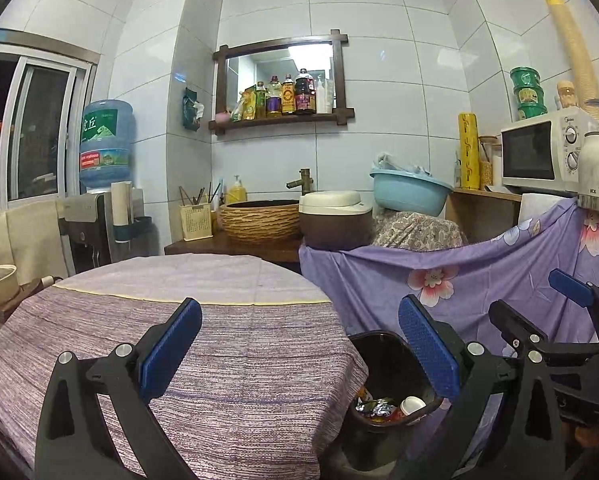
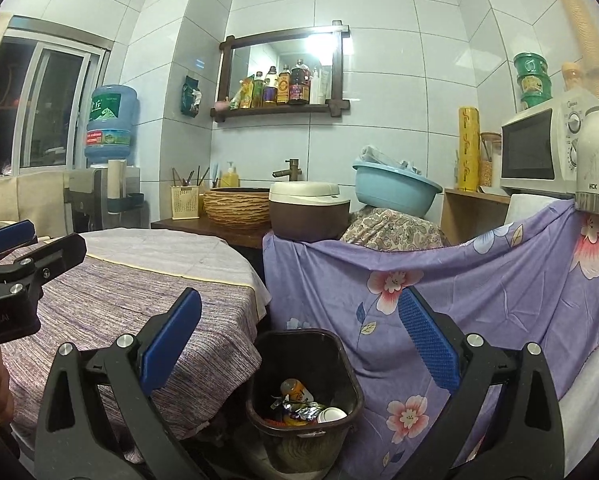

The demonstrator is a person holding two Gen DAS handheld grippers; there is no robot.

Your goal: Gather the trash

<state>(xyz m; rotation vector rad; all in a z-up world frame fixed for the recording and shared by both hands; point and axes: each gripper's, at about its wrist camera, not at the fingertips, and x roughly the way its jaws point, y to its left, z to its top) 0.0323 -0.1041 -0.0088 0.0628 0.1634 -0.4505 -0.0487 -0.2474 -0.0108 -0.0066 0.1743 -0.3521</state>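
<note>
A: Tablecloth, striped purple, fills the left wrist view; what about the left gripper?
B: Jaws spread wide, nothing between them. The dark trash bin sits on the floor by the table edge, wrappers and a white cup inside.
A: And the right wrist view?
B: Right gripper equally wide, empty, above the bin, beside the floral sheet

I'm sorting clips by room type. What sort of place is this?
Most likely a small home kitchen or dining corner: a microwave, a rice cooker and a wall shelf of sauce bottles, with a cloth-covered table and a trash bin beside it.
</note>
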